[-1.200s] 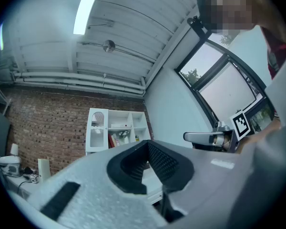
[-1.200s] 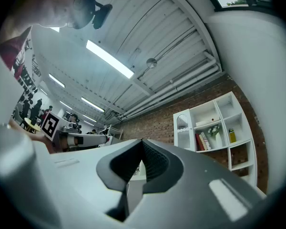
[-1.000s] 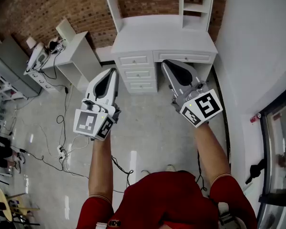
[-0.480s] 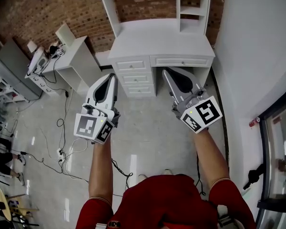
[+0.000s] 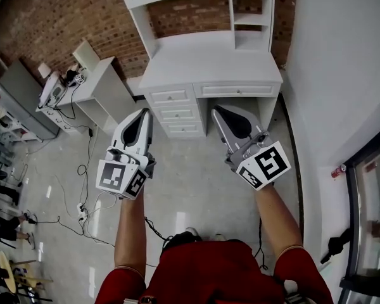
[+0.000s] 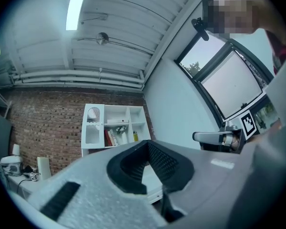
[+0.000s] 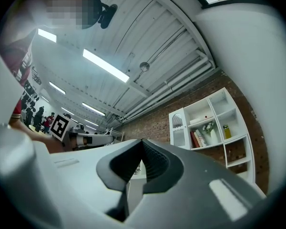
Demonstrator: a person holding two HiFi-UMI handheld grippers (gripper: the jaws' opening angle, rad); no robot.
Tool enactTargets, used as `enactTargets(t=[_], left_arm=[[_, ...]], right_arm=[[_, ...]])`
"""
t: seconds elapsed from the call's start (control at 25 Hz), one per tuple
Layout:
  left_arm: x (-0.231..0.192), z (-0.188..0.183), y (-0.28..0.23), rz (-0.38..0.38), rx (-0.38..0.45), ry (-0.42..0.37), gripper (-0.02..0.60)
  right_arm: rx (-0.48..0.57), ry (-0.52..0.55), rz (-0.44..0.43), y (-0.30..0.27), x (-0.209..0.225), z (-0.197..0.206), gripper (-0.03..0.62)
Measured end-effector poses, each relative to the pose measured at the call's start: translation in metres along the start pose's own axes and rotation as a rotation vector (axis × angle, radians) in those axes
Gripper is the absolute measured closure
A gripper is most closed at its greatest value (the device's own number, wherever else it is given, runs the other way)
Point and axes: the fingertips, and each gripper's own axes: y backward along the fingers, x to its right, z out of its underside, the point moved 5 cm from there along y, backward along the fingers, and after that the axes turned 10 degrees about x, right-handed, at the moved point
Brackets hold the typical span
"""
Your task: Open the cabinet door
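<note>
A white desk (image 5: 209, 59) with a shelf hutch stands against the brick wall. The hutch's cabinet door (image 6: 92, 128), white with an arched glass pane, is at its upper left and is closed; the right gripper view shows this door (image 7: 178, 128) too. My left gripper (image 5: 145, 111) is held out in front of the desk's drawers (image 5: 171, 97), shut and empty. My right gripper (image 5: 216, 109) is level with it, in front of the kneehole, also shut on nothing. Both grippers are well short of the hutch and tilt slightly upward, the left gripper (image 6: 150, 168) and the right gripper (image 7: 140, 168) each aimed at it.
Books (image 6: 109, 137) and small items fill the open shelves beside the door. A low white side table (image 5: 104, 75) with devices stands left of the desk, with cables (image 5: 82, 170) trailing on the floor. A white wall (image 5: 342, 56) and a glass door (image 5: 367, 220) are at the right.
Both grippers have travelled forward towards the desk along with the person, side by side and still shut. More of the hutch shelves now shows at the top of the head view.
</note>
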Motion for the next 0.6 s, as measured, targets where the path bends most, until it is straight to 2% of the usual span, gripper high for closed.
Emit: enactTargets(t=[0.28,0.6], left_arm=[[-0.03,0.016,-0.026,-0.024,0.01,-0.019,0.58],[-0.119,0.064,-0.077,-0.039,0.054,0.009,0.58]], right_arm=[[-0.011,-0.005,-0.007,-0.025,0.026,0.022,0.583],[-0.045,0.035,-0.019,-0.104,0.07,0.076,0.583]])
